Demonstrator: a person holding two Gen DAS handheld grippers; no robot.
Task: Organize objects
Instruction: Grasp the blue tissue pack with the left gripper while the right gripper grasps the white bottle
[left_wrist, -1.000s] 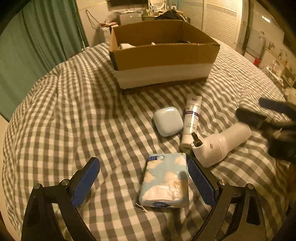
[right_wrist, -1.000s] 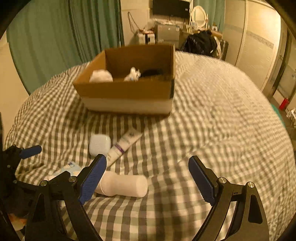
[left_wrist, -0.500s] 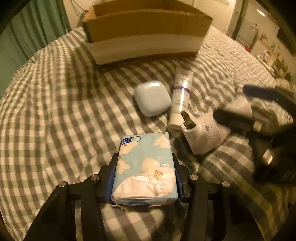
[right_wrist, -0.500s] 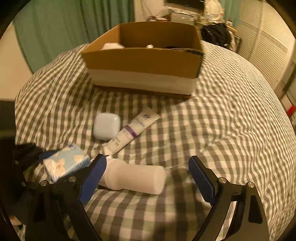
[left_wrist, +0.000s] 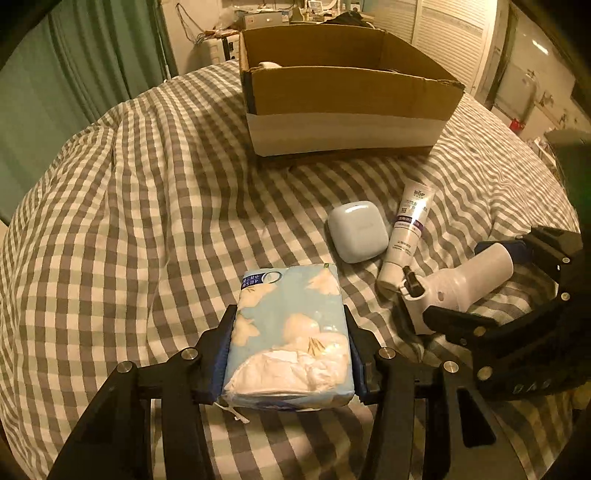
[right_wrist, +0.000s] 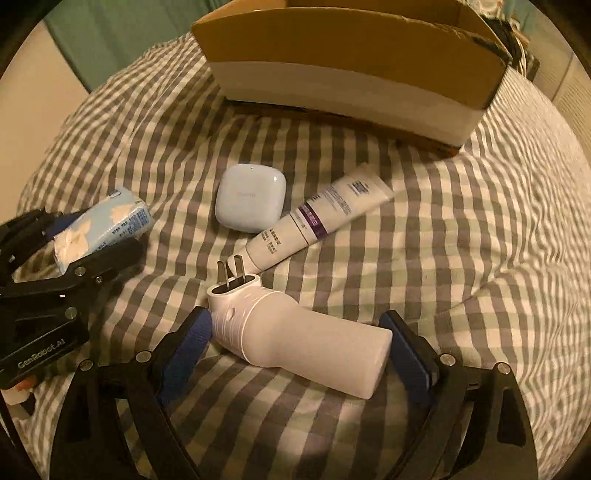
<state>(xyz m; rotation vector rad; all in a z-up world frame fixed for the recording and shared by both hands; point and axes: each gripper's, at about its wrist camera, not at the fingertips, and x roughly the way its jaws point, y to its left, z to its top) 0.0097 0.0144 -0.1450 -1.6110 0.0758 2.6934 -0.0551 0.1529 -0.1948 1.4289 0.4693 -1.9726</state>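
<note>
Left gripper (left_wrist: 290, 354) clamps the tissue pack (left_wrist: 291, 332); right gripper (right_wrist: 299, 339), jaws wide, straddles the plug-in device (right_wrist: 295, 328) beside tube (right_wrist: 317, 221) and case (right_wrist: 251, 203).

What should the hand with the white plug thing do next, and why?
Probably close the right gripper: its fingers sit open on both sides of the white plug-in device, which lies on the checked bedspread, not yet squeezed.
</note>
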